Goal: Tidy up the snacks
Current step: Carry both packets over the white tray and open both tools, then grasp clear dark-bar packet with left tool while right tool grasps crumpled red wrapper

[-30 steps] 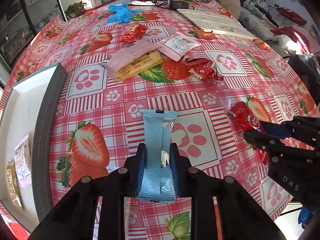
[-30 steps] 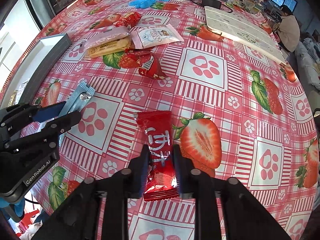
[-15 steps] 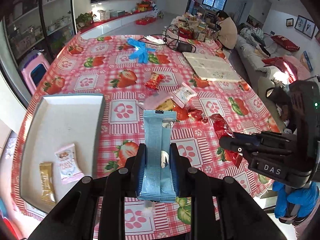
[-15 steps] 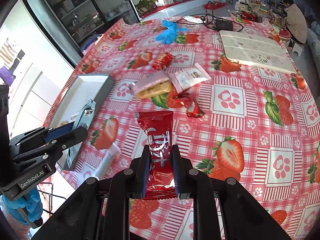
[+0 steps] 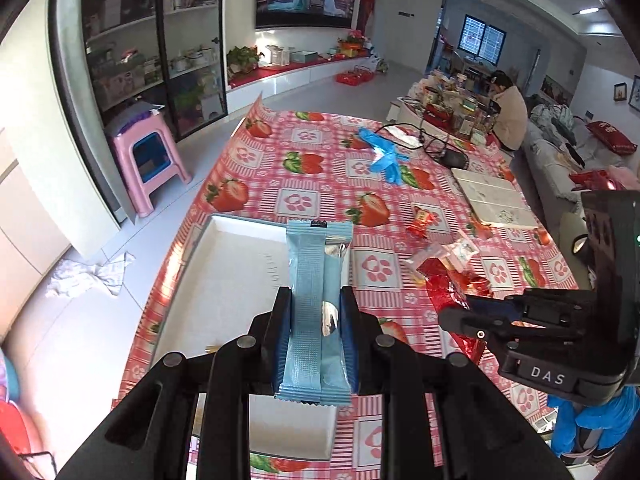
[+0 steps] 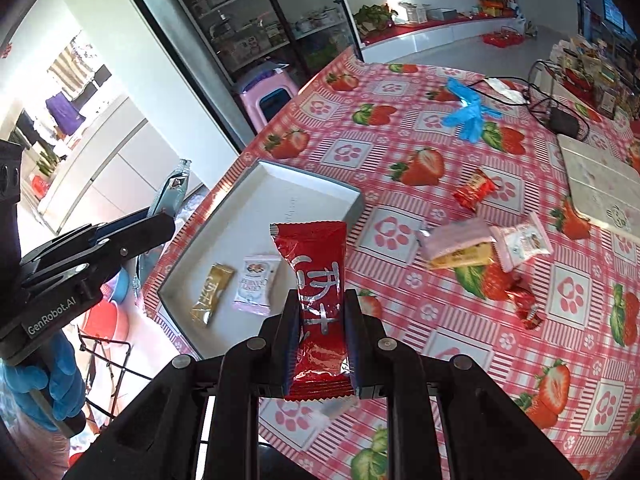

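Between left tongs [image 5: 316, 320] — blue packet [image 5: 316, 300]; right tongs [image 6: 322, 332] — red packet [image 6: 318, 300].

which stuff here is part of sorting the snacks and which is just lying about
Part of the job:
- blue packet in the left hand-held gripper
- red packet in the right hand-held gripper
- grey tray
- loose snacks

Lying about:
- blue gloves
- pink stool
- white board
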### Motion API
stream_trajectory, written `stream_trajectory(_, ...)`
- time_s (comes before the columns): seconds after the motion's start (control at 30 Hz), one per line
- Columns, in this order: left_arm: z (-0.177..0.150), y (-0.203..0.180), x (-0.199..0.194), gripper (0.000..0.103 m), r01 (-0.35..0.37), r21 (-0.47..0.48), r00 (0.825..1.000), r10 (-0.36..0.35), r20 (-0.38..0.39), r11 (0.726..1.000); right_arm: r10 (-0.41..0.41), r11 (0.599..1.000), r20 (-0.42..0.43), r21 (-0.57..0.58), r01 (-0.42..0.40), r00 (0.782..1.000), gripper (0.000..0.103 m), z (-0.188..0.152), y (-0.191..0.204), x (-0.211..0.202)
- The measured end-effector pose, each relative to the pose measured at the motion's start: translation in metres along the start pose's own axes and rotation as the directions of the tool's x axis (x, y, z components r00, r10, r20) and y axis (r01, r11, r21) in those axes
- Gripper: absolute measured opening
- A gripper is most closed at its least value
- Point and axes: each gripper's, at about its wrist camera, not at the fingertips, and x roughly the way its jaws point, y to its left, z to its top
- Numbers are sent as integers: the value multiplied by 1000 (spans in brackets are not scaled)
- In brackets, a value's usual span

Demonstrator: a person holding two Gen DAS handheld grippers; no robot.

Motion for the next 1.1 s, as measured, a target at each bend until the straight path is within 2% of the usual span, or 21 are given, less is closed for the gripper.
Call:
stream_trajectory(0.27, -29, 51, 63, 26, -44, -83, 992, 34, -122, 996, 21, 999, -110, -46, -27, 994, 22, 24, 46, 77)
stream_trajectory(0.5, -44, 78, 104, 26, -50, -125, 978, 23, -207, 991, 17, 999, -173, -34, -24, 985, 22, 42, 53, 130)
stream_trajectory(0.63, -52, 81, 120, 26, -41, -102, 972, 17, -234, 994, -13, 999, -204, -44, 4, 979, 22, 44, 54, 150)
stream_trajectory(0.7, -56, 79, 124, 34, -66, -77, 971, 46, -235, 995, -21, 999, -222, -36, 13, 975, 22, 43, 51, 155)
stream_trajectory(0.77, -59, 77, 126, 70, -98, -62, 969, 81, -235, 993, -28, 999, -242, -25, 22, 970, 22, 41, 46, 160)
stream_trajectory(0.8, -60, 76, 124, 77, -106, -62, 970, 89, -227, 992, -37, 999, -252, -20, 33, 967, 24, 40, 43, 162)
stream_trajectory(0.83, -61, 76, 122, 80, -102, -62, 973, 87, -214, 993, -43, 999, -261, -13, 41, 964, 29, 39, 39, 162)
stream_trajectory(0.9, -62, 71, 117, 80, -88, -45, 975, 77, -208, 995, -28, 999, -245, 10, 31, 969, 85, 37, 31, 158)
stream_trajectory(0.93, -62, 68, 116, 80, -87, -31, 976, 79, -204, 996, -9, 1000, -230, 26, 15, 973, 86, 36, 29, 153)
stream_trajectory(1.03, -60, 54, 108, 80, -101, 26, 979, 105, -176, 994, -82, 996, -217, 19, 88, 973, 86, 33, 20, 143)
stream_trajectory(1.1, -58, 42, 103, 80, -98, 58, 982, 106, -155, 993, -93, 995, -202, 20, 99, 975, 86, 29, 10, 133)
